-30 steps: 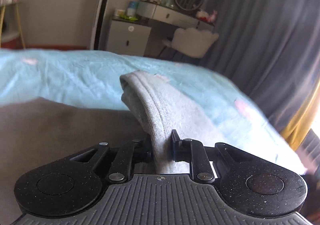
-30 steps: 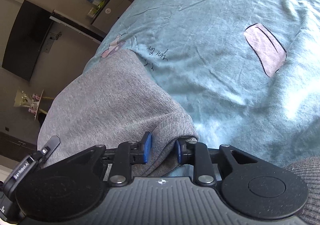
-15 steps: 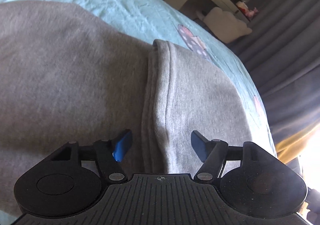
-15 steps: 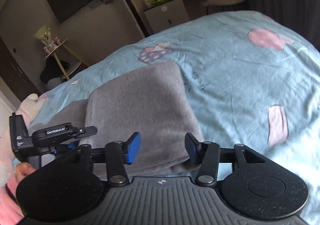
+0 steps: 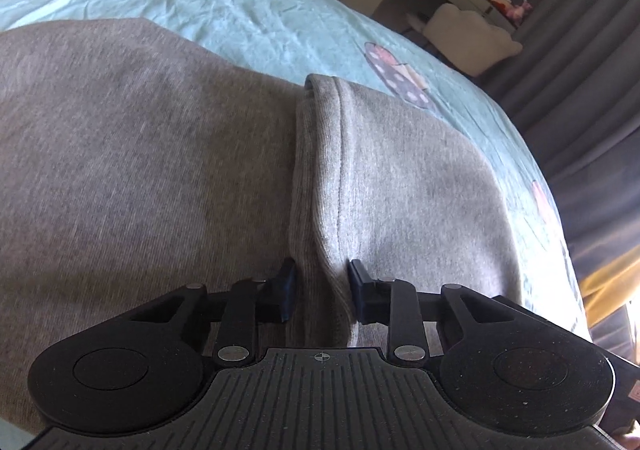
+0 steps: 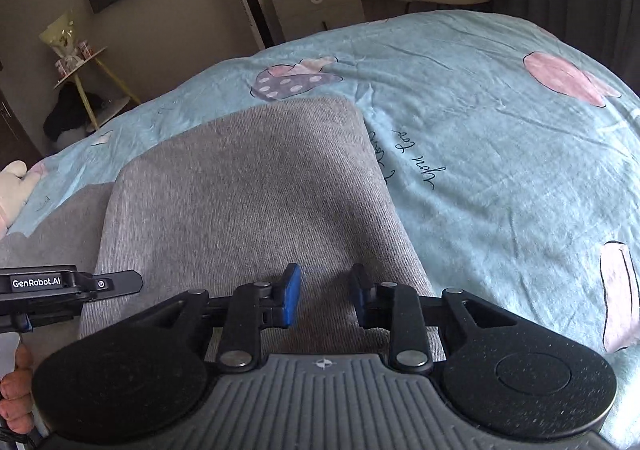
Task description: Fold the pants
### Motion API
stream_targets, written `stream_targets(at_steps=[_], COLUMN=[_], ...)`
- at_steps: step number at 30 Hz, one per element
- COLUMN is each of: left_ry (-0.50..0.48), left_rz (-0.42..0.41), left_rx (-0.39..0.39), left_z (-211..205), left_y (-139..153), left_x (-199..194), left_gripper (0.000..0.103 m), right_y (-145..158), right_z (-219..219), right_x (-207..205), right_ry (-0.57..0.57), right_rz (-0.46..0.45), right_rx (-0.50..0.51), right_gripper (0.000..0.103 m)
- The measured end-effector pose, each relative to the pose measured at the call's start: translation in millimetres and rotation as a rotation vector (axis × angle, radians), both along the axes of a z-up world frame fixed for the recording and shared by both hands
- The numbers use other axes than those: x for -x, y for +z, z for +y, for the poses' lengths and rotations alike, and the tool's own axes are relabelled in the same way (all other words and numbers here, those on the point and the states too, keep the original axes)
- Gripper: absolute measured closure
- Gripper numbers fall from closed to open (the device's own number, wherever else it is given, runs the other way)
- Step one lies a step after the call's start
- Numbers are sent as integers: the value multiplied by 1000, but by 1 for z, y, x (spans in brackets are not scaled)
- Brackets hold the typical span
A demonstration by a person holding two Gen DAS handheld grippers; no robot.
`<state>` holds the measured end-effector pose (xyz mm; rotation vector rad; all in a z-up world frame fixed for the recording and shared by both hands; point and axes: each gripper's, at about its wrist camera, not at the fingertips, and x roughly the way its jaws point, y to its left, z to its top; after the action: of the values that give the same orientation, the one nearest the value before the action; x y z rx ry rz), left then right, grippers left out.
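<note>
Pants (image 5: 168, 170), grey, lie folded on the bed (image 5: 248, 10), directly ahead of both your tools. Left tool (image 5: 321, 292): jaws slightly apart, straddling the ribbed hem ridge, pads touching the cloth on either side without squeezing. Right tool (image 6: 325, 296): jaws apart over the near edge of the fold, gripping nothing.

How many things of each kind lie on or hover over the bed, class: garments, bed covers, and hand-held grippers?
Grey pants: 1
Light blue bed cover with pink prints: 1
Hand-held grippers: 2, the left hand-held gripper and the right hand-held gripper
Total: 4
</note>
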<state>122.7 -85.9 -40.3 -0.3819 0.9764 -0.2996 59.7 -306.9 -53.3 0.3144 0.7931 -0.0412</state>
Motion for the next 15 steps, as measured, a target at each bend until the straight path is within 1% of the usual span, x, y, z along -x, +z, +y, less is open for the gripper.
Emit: stream_targets(at_steps=[2, 3, 4, 6, 7, 8, 10, 11, 12, 13, 15], left_ry=[7, 4, -1, -9, -5, 1, 7, 6, 0, -2, -1], left_rz=[-3, -8, -15, -23, -14, -4, 8, 8, 9, 9, 1], left_rx=[22, 29, 30, 43, 56, 74, 107, 115, 123, 131, 149], left_z=[1, 1, 0, 1, 2, 4, 7, 8, 9, 10, 14], left_y=[2, 3, 3, 1, -2, -5, -9, -9, -9, -8, -5], left_x=[0, 1, 1, 1, -1, -4, -8, -9, -10, -10, -8], left_gripper=[78, 79, 79, 77, 76, 74, 73, 74, 79, 79, 83], right_y=[-1, -1, -1, -2, -2, -2, -2, -1, 0, 1, 4], right_z=[0, 0, -1, -1, 0, 2, 6, 9, 11, 14, 21], right_x=[1, 1, 1, -1, -2, -3, -4, -4, -5, -5, -5], right_ry=[-3, -5, -6, -9, -8, -7, -1, 4, 11, 16, 29], right_rz=[-5, -8, -12, -18, -18, -19, -20, -19, -17, -17, -14], right_rx=[-4, -12, -23, -33, -30, -22, -1, 14, 29, 49, 93], right_gripper=[75, 73, 69, 67, 65, 65, 62, 61, 59, 58, 58])
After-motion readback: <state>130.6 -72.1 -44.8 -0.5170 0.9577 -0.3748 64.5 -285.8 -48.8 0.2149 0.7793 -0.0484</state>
